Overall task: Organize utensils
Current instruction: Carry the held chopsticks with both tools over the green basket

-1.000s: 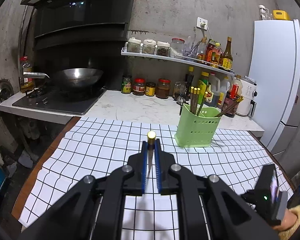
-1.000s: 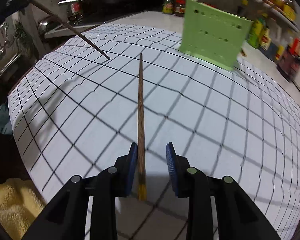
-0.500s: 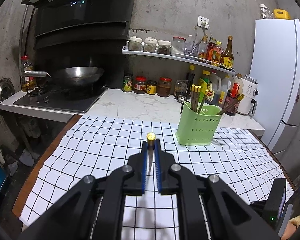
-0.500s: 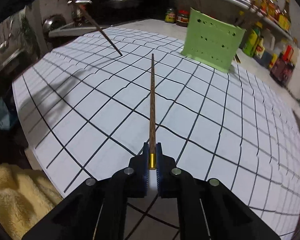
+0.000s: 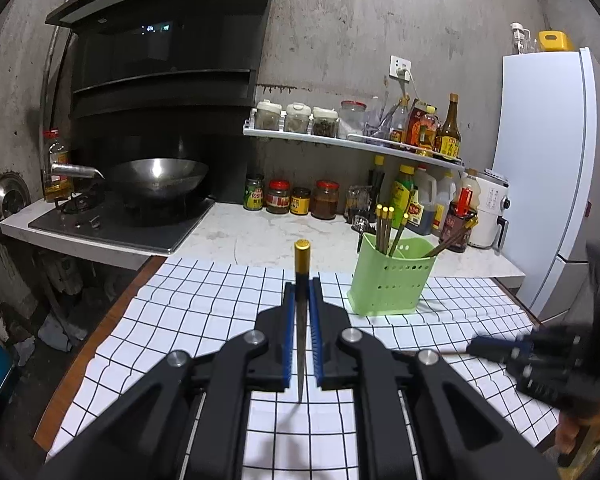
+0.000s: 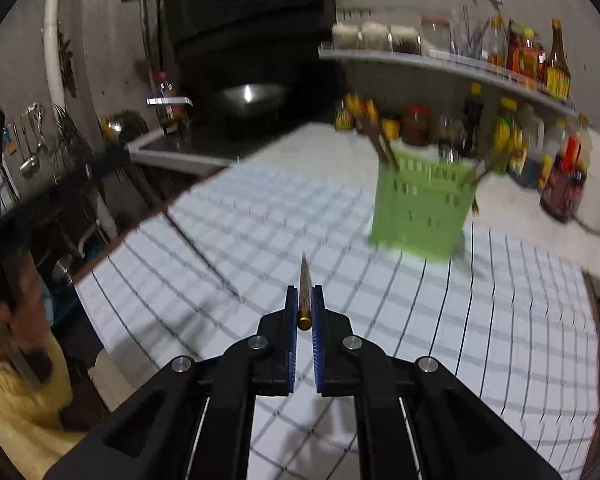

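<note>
My left gripper [image 5: 302,292] is shut on a brown chopstick [image 5: 301,264] with a gold cap, held upright above the checked cloth [image 5: 204,304]. My right gripper [image 6: 304,300] is shut on a second gold-capped chopstick [image 6: 304,280], its tip pointing forward above the cloth [image 6: 440,320]. The green perforated holder [image 5: 388,280] stands at the cloth's far edge with several chopsticks in it; in the blurred right wrist view the holder [image 6: 420,216] lies ahead to the right. The right gripper [image 5: 496,350] also shows low at the right of the left wrist view, blurred.
A marble counter [image 5: 260,236] behind the cloth carries jars and sauce bottles [image 5: 292,200], under a shelf [image 5: 352,144] of more. A wok [image 5: 158,174] sits on the stove at left. A white fridge [image 5: 548,176] stands at right. The table's wooden edge [image 5: 100,332] runs along the left.
The right gripper closed on the chopstick lying on the cloth and lifted it well clear of the table. The left gripper kept still with its chopstick.
</note>
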The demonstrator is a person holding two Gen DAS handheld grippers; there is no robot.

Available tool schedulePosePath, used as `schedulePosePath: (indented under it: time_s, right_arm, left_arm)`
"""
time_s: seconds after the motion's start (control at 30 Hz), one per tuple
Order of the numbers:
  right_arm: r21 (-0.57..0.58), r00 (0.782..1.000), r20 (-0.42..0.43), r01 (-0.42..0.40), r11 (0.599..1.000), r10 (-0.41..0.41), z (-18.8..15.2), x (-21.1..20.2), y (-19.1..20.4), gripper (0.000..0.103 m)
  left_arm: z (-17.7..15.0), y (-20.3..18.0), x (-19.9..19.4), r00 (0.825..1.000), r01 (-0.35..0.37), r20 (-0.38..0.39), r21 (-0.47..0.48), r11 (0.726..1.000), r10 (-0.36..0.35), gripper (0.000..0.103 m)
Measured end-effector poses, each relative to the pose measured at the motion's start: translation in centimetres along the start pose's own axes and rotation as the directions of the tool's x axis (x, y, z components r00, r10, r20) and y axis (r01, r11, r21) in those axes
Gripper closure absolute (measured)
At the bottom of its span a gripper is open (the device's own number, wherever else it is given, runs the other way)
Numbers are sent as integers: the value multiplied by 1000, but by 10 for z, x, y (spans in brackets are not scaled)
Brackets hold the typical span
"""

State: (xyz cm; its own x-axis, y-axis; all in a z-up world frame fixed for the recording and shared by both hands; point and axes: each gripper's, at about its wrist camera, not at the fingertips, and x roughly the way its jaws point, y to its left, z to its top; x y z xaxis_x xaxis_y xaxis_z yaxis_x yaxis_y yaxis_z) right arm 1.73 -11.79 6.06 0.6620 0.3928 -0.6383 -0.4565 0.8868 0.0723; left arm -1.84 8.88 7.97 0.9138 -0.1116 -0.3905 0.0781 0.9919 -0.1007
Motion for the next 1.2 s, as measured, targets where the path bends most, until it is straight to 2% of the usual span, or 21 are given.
schedulePosePath:
  time_s: [0.2,0.4,0.63,0.97,1.2]
  right_arm:
    - [-3,995,104,-10,1000,10,49,-10,5,96]
    - [-27,992,124,7,1000,-4,77,2,10,96]
    - [-38,987,158,26,999,-20,93,11,6,97]
    - [-27,989,144,27,999,-23,92,19,-5,96]
    - [-53,983,177,57,997,-47,111,13,-2,96]
  left_arm:
    - [5,4,-3,1000,-9,28,-4,1000,10,96]
    - [6,4,2,999,-10,43,-9,1000,10,96]
    - [19,-4,5,997,-31,78,23,999,30,96]
    - [30,-22,14,996,-58,74,69,996,53,96]
    - [65,-34,5,988,-66,149,104,992,50,96]
